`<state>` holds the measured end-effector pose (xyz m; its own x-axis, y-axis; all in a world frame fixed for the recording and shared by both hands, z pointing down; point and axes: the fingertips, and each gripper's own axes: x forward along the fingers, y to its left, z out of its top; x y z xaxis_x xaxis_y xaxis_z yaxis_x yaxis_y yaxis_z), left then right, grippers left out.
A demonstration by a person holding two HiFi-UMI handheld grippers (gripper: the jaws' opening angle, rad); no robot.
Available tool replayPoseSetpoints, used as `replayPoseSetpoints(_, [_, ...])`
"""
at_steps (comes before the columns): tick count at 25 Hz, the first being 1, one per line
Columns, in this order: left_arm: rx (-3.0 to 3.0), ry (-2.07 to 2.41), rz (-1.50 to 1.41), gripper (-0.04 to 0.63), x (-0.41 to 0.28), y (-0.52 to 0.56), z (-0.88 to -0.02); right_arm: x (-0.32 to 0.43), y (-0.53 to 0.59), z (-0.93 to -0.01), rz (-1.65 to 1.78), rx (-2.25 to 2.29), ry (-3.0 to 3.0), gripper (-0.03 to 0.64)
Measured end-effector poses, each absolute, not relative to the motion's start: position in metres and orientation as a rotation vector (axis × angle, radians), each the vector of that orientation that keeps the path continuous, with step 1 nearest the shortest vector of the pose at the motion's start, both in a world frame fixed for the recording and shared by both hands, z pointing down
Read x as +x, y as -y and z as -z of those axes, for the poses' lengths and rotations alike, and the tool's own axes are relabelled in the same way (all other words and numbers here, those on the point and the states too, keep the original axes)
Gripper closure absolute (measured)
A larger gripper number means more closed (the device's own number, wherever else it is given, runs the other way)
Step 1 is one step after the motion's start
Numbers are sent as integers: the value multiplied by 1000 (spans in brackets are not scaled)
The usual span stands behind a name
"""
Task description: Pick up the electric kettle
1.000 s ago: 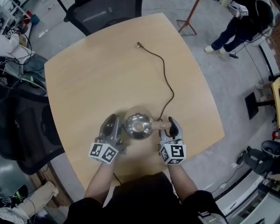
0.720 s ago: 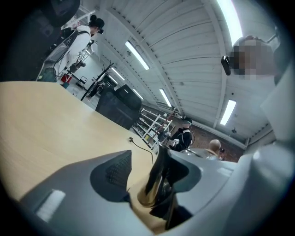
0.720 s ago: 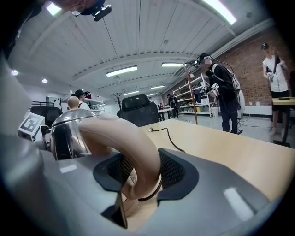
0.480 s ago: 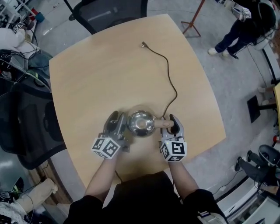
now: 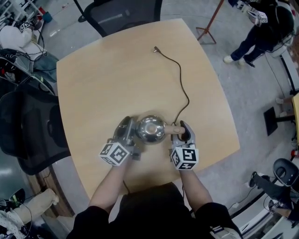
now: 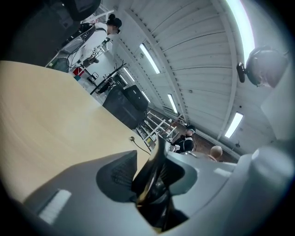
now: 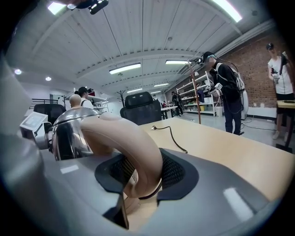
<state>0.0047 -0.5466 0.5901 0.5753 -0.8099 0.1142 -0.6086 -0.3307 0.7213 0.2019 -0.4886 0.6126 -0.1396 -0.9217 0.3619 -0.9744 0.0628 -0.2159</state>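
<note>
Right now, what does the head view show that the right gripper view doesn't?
Only the head view: the person's forearms and the outline of the whole table. Only the right gripper view: ceiling lights, a brick wall, and pads gripping the handle close up. Both: the kettle, its cord, and the right claw, whose jaws have just been closing.

Kettle [image 5: 150, 129] mirror-bright silver, handle [image 7: 124, 138] pale beige; cord [image 5: 181, 79] dark brown-black on light, faintly grained wood table [image 5: 107, 79]. Left gripper [image 5: 127, 127] and right gripper [image 5: 183, 130] matte grey with black ribbed pads [image 7: 177, 173]; cubes [image 5: 114, 154] white with black square markers. Chair [image 5: 117, 14] black, floor [image 5: 252, 93] grey.
</note>
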Motion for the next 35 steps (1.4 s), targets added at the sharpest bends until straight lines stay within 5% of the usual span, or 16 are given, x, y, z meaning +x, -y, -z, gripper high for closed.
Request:
replayPoseSetpoints(15, [2141, 1210, 399, 488, -1, 533, -534, 202, 481, -565, -503, 2050, 2199, 489])
replayPoseSetpoints(35, [2270, 1179, 508, 491, -90, 438, -474, 111, 385, -510, -312, 2101, 2237, 500])
